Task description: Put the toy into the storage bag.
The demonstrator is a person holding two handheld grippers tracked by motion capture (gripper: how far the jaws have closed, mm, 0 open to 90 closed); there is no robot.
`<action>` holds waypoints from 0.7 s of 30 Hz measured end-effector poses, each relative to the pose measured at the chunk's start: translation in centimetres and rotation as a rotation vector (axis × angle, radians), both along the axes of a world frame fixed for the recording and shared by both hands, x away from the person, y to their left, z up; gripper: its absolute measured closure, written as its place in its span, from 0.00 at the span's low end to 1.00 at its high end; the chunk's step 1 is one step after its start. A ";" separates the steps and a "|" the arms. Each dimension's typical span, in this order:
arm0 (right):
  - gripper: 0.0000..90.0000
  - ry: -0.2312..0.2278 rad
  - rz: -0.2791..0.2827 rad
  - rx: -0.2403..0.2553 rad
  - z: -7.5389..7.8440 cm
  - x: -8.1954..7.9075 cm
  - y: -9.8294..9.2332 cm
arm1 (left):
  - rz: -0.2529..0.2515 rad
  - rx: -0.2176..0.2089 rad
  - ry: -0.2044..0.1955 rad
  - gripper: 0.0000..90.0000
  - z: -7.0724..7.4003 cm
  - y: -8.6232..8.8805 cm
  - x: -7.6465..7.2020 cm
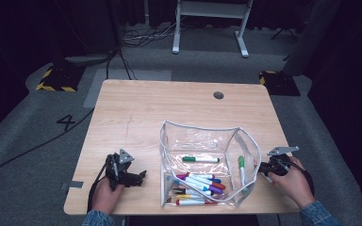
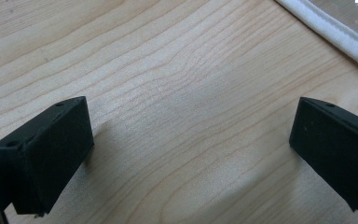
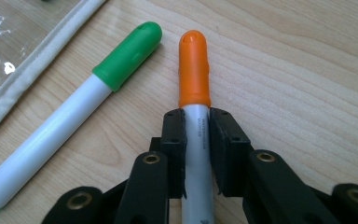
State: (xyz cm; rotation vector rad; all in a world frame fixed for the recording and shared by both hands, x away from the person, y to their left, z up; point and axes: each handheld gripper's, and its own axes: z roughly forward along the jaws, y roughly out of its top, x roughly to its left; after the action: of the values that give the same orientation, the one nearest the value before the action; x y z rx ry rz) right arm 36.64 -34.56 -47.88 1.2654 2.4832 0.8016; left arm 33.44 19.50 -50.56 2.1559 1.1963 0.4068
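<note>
The orange-capped marker is the piece of work in hand, and it looks to be among the last pens bound for the clear pouch.

In the high view, the pouch is seen standing open at the lower centre of the wooden table, with a heap of coloured markers already gathered at its near end and one green-capped marker lying apart at its middle. A second green-capped marker is seen against the pouch's right wall (whether inside or just outside it cannot be told from here). The left gripper is held low at the lower left, just beside the pouch, and the right gripper is held at the lower right against the pouch's right side.

In the left gripper view, the two jaws are seen spread wide over bare wood with nothing between them; the pouch's white edging crosses the upper right corner.

In the right gripper view, the jaws are pressed on the white barrel of the orange-capped marker, which lies on the table with its cap pointing to the top of the frame. A green-capped marker lies just beside it at the left, next to the pouch's white edging.

Most of the packing is judged done; the pinched marker remains to be lifted in, with the green one likely next.
</note>
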 end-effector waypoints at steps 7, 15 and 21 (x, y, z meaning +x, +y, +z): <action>0.85 0.023 -0.004 -0.024 0.2 0.2 0.3 | -0.001 0.001 -0.001 0.00 0.0 0.0 0.0; 0.85 0.043 -0.009 -0.034 0.4 0.4 0.4 | -0.001 0.001 -0.001 0.00 0.0 0.0 0.0; 0.86 0.072 -0.017 -0.032 0.6 0.7 0.3 | 0.000 0.000 0.000 0.00 0.0 0.0 0.0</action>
State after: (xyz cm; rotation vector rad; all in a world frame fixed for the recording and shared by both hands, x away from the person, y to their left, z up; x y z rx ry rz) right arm 37.30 -34.27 -47.32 1.3251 2.5266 0.7210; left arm 33.44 19.49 -50.56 2.1561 1.1967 0.4065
